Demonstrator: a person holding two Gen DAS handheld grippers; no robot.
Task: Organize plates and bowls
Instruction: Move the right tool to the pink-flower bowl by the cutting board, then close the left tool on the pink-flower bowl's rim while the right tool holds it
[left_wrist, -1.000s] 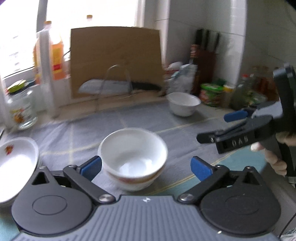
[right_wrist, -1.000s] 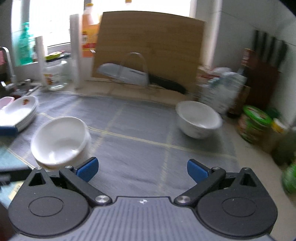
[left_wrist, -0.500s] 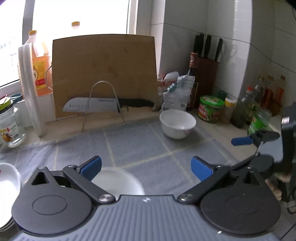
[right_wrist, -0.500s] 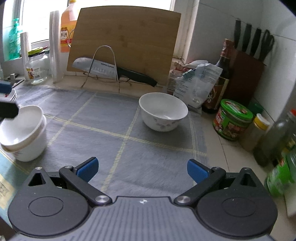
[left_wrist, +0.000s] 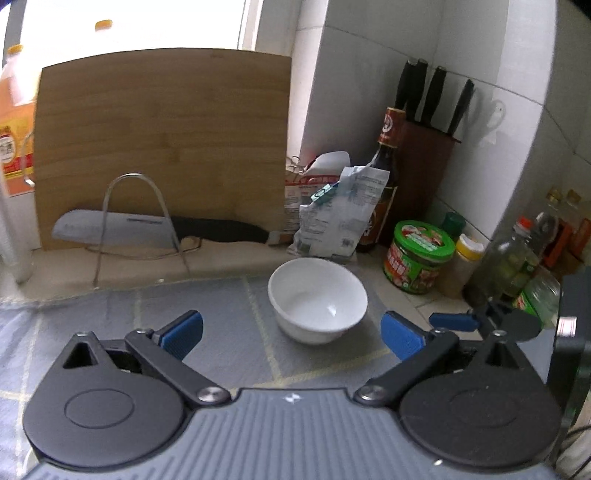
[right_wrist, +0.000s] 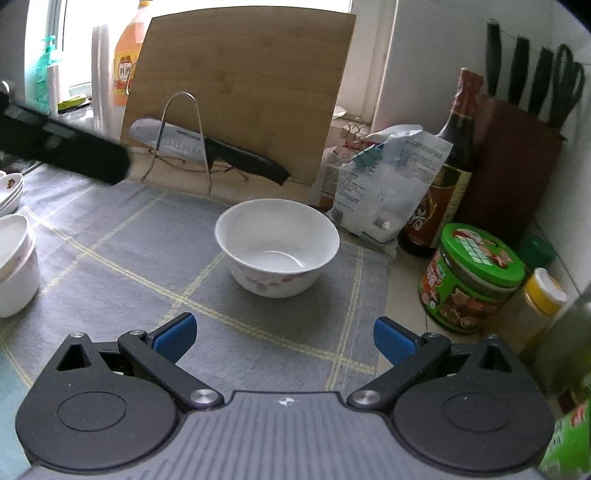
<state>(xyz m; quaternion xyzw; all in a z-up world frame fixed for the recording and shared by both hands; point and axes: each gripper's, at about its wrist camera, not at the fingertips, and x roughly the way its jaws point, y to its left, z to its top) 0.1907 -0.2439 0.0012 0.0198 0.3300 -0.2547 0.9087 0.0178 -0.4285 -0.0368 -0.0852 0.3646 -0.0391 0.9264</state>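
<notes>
A white bowl (right_wrist: 277, 245) with a pink flower pattern stands upright and empty on the grey checked cloth (right_wrist: 147, 266) that covers the tabletop (right_wrist: 404, 306), near the cloth's right edge. Behind it a crumpled white bag (right_wrist: 384, 192) leans against a dark sauce bottle (right_wrist: 447, 177), and a knife block (right_wrist: 513, 162) stands in the corner by the tiled wall. To the right of the bowl, off the cloth, is a jar with a green lid (right_wrist: 471, 278), and beside it a small bottle with a yellow cap (right_wrist: 543, 295). Further back a wooden cutting board (right_wrist: 240, 88) leans upright, with a large knife (right_wrist: 207, 146) resting in a wire rack (right_wrist: 184, 136) before it. At the far left edge two stacked bowls (right_wrist: 14, 262) stand on the cloth, and behind them a pile of plates (right_wrist: 9, 192). Nothing lies between the bowl and either tool. The right tool (right_wrist: 282, 336) is spread wide and holds nothing; the bowl is in front of it, apart from its blue fingertips (right_wrist: 173, 334). The left tool (left_wrist: 291, 332) is also wide apart and empty, with the bowl (left_wrist: 317, 299) just ahead.
</notes>
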